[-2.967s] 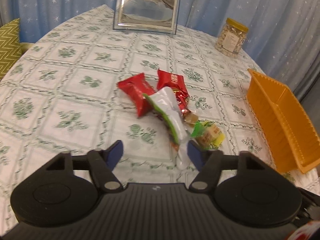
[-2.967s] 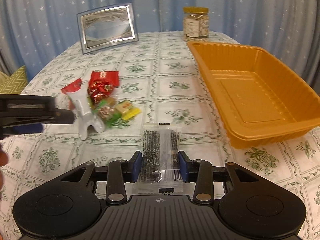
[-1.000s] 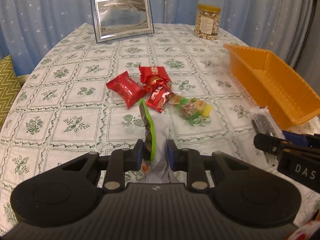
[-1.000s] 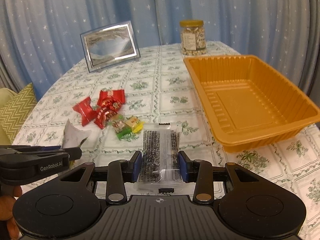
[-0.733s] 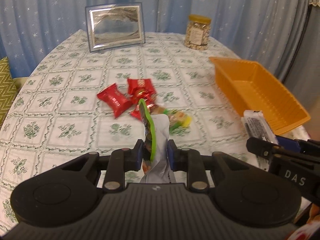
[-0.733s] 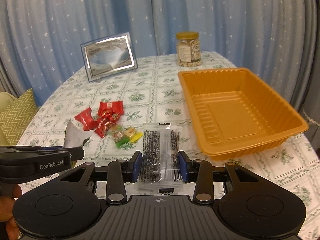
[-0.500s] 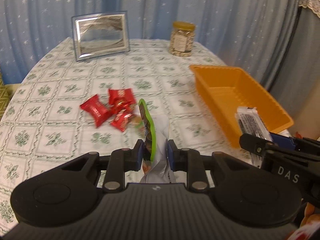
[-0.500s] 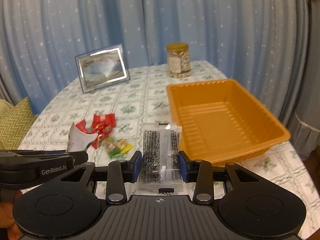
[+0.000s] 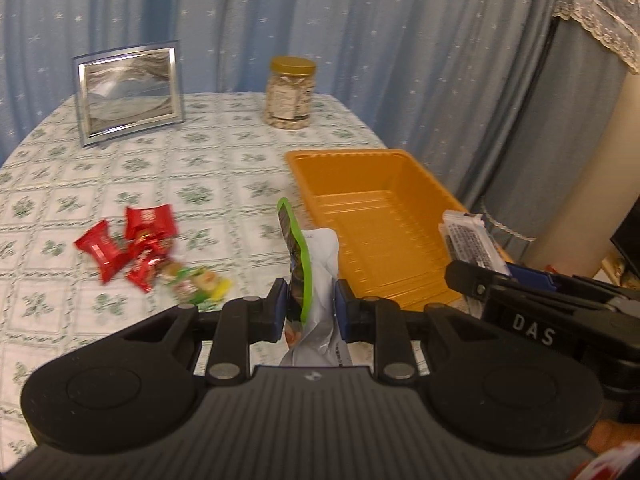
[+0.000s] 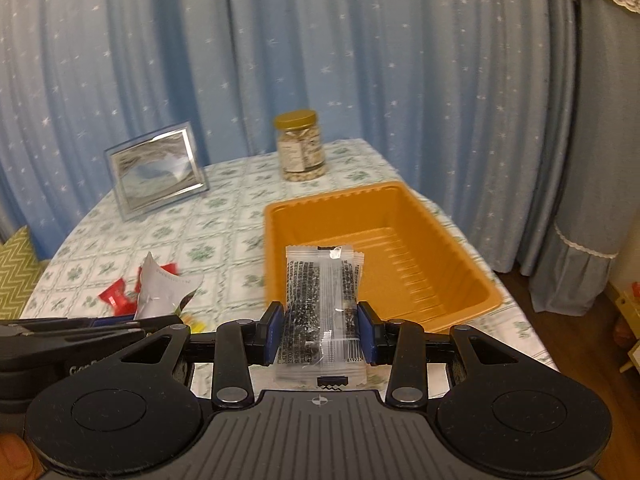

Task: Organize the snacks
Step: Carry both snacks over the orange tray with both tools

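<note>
The left hand-held gripper (image 9: 309, 310) is pinching a silver pouch (image 9: 320, 280) with a green edge, its blue pads pressed on both sides so the pouch stands upright between them, clear of the table (image 9: 208, 168). The right hand-held gripper (image 10: 320, 330) is pinching a clear packet (image 10: 322, 304) filled with dark bits, flat side up, with a barcode near its lower end. Both are held in the air over the near edge of the table, side by side, the left one showing at the left border of the right wrist view with its pouch (image 10: 164, 290) sticking up.

Ahead of both sits an orange tray (image 10: 452, 280), ribbed inside and with nothing in it that I can see. It lies on the right part of the table, its long side running away from me. The clear packet lines up with the tray's near left corner in the right wrist view.

Left of the tray, a small heap of snacks lies on the green-patterned cloth: red wrappers (image 9: 124, 240) bunched together, and just beside them a green and yellow candy (image 9: 200, 284), blurred. At the far end stand a silver picture frame (image 9: 128, 96), leaning back, and a jar (image 9: 290, 94) with a gold lid, well apart from each other. Blue starred curtains (image 10: 320, 60) hang behind.
</note>
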Tool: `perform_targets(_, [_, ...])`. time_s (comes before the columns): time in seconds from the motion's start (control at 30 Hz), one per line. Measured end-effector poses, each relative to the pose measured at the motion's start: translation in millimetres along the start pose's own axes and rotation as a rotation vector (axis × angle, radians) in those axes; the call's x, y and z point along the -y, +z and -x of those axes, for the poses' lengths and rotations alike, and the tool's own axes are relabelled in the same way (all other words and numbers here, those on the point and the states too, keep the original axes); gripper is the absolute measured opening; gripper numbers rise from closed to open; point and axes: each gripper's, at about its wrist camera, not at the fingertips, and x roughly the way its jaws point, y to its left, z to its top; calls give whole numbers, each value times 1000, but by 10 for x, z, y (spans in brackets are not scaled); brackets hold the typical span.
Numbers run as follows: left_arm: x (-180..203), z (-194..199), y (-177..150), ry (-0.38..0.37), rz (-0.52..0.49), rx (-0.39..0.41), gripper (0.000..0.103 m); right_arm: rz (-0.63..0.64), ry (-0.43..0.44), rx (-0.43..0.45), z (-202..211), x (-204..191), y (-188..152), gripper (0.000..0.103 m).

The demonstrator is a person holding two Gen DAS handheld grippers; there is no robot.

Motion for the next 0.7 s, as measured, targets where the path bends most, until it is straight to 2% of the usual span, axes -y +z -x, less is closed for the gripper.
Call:
perform_targets(0.3, [260,-142,107,-58,-11,-9,23,-25,-28,5,-38,329,129,39])
perform_targets(0.7, [472,-556,298,-98,-28,-36,23,-59,-31,-20,-363,695,351,39])
